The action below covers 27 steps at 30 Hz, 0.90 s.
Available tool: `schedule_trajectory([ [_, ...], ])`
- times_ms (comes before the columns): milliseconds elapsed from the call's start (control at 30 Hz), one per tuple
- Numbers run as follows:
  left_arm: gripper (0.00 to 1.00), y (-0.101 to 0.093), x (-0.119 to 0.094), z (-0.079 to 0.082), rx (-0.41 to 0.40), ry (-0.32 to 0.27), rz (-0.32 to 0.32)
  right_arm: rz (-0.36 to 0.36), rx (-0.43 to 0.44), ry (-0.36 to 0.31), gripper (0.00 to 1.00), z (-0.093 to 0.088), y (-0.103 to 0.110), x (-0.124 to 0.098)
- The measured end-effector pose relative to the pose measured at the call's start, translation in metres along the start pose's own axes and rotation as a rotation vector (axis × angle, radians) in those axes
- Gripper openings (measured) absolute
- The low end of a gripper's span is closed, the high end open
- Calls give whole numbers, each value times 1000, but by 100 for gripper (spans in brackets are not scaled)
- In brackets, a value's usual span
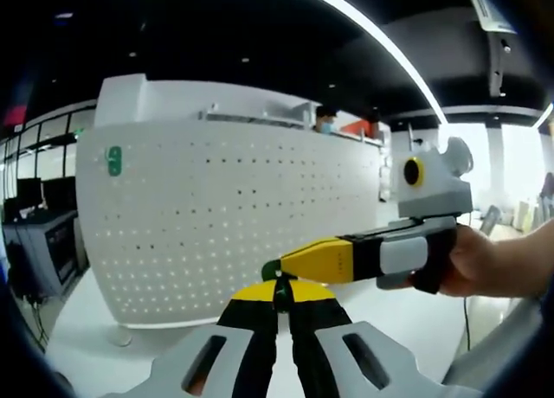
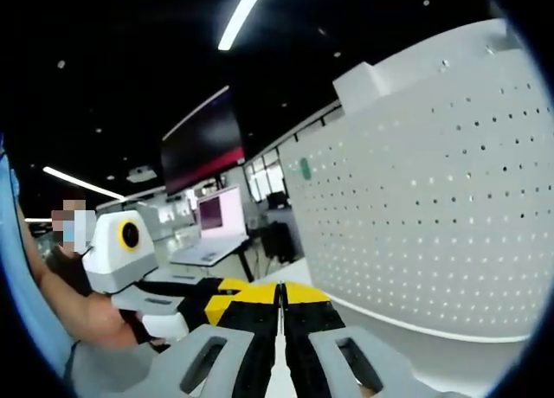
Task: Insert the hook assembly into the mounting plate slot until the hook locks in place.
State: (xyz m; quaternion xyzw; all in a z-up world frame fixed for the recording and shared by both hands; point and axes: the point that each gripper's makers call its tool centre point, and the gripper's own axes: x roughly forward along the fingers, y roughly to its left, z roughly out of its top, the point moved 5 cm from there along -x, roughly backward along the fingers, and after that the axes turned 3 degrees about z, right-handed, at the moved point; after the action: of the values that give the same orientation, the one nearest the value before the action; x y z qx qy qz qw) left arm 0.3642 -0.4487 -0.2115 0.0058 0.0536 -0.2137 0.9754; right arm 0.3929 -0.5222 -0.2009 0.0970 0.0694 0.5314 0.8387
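A white perforated mounting plate (image 1: 234, 216) stands upright on a white table; it also rises at the right of the right gripper view (image 2: 433, 199). High on its far end sits a small green piece (image 1: 113, 160), also seen on the plate (image 2: 304, 167). My left gripper (image 1: 281, 292) is shut, and a small dark green hook (image 1: 272, 269) sticks up from its yellow tips. The right gripper (image 1: 290, 261), held by a hand, comes in from the right and its tip touches that hook. My right gripper (image 2: 280, 292) has its jaws together, with nothing seen between them.
The white table (image 1: 407, 316) stretches in front of the plate. Desks with monitors (image 2: 216, 229) stand behind. A person's arm (image 2: 82, 303) holds the left gripper (image 2: 186, 301) at the left. More people sit beyond the plate's top edge (image 1: 346, 121).
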Motion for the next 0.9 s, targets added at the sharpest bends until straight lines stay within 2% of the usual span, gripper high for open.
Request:
schedule_trajectory([
  [300,3,2,-1,0,-2,-5,2,3,-35,3,0,4,3,0],
  [700,3,9,-4,4,-3,-22,19,-22,-142,58,11,7,2,-8],
  [900,3,12,-4,6,1,-29,27,-37,-153,59,18,10,-2,-16],
])
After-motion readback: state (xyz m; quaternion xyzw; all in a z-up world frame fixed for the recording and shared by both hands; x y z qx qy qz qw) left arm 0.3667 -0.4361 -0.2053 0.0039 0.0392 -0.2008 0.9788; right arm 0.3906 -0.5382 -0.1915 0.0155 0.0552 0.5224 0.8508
